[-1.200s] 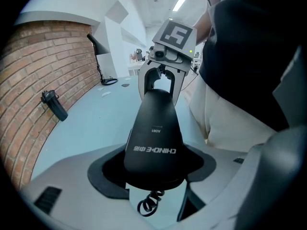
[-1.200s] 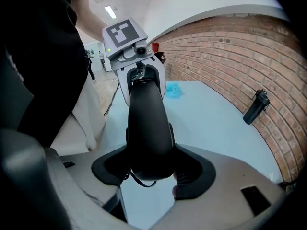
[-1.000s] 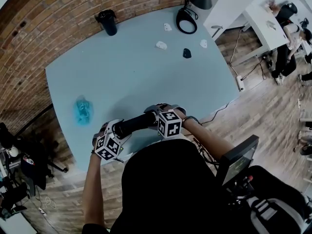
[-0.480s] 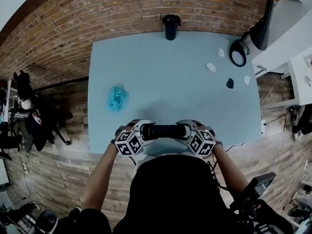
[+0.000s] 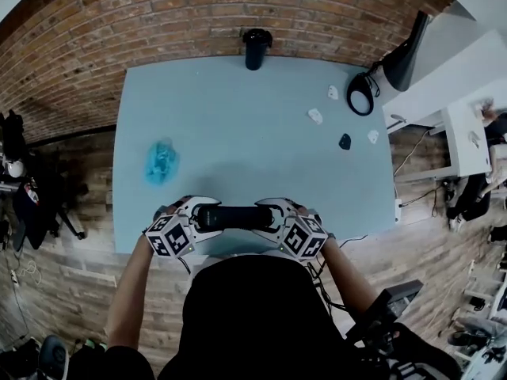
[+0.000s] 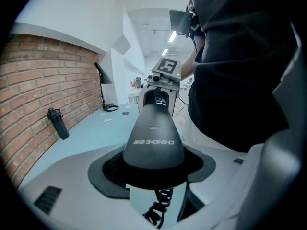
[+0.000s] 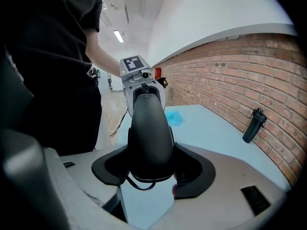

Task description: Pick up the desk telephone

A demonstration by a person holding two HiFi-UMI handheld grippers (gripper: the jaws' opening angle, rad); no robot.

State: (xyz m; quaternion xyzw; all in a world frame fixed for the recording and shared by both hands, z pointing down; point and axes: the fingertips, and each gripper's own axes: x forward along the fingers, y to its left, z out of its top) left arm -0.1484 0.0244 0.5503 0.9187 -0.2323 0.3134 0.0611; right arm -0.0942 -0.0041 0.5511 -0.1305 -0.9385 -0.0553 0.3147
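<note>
- A black telephone handset [image 5: 234, 216] hangs level between two hand-held grippers above the near edge of a pale blue table [image 5: 253, 109], close in front of the person's chest
- The left gripper [image 5: 198, 214] is clamped on one end of the handset, its jaws spread wide with the dark pads pressing both sides; the left gripper view shows that end seated deep between them, printed lettering upward
- The right gripper [image 5: 273, 216] grasps the opposite end the same way, and each gripper view looks down the length of the handset to the other gripper's marker cube
- A coiled cord [image 6: 160, 207] dangles below the left-hand end; where it leads is out of sight, and no telephone base shows in any view
- Judged from this, the lift looks largely made; doing it well now means raising both ends together so the handset stays level and neither pad pair slips along the tapering, glossy shell
- The cord is the likely snag: a slow, straight rise would let it uncoil without dragging on whatever it is plugged into
- Squeeze should stay even on both sides, since a looser end would let the bar pivot and drop
- A black flask [image 5: 255, 47], a crumpled blue wrapper [image 5: 161, 161] and a desk lamp [image 5: 396, 54] sit well apart from the lift
</note>
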